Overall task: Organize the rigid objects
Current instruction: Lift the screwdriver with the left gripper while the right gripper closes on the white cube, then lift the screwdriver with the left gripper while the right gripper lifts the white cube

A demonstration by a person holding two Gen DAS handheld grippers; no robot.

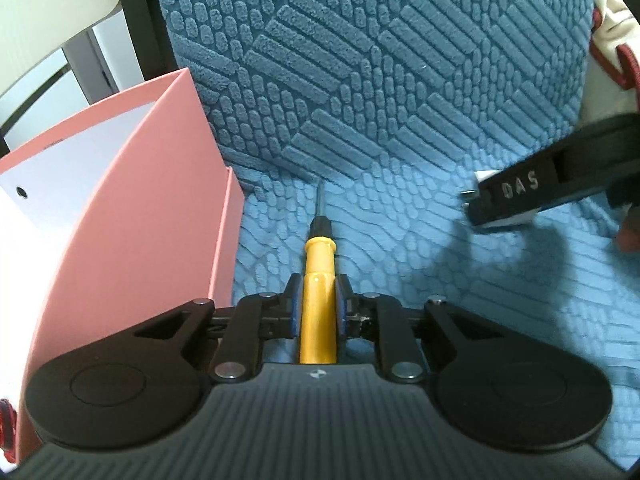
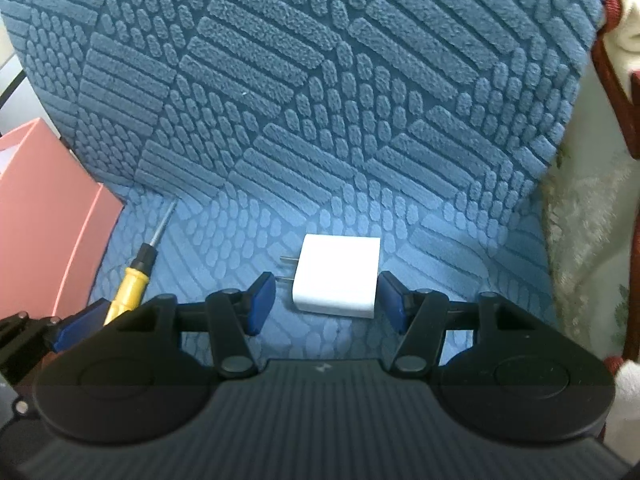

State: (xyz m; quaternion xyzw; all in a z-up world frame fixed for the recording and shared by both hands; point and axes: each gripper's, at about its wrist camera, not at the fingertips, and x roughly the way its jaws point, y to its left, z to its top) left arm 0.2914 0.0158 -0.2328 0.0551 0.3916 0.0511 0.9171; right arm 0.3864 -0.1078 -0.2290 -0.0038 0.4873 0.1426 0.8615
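A yellow-handled screwdriver (image 1: 318, 280) lies on the blue textured seat (image 1: 400, 260), its metal tip pointing at the backrest. My left gripper (image 1: 318, 300) is shut on its handle, a blue pad pressing on each side. A white plug-in charger (image 2: 338, 276) rests on the seat with its prongs to the left. My right gripper (image 2: 328, 304) is open around it: the right pad is close to its side and the left pad stands clear of the prongs. The right wrist view also shows the screwdriver (image 2: 136, 280) at lower left.
A pink open box (image 1: 160, 200) with a white inner panel stands on the seat just left of the screwdriver. The upright blue backrest (image 2: 320, 80) closes off the far side. Cream floral fabric (image 2: 580, 220) with red trim borders the right.
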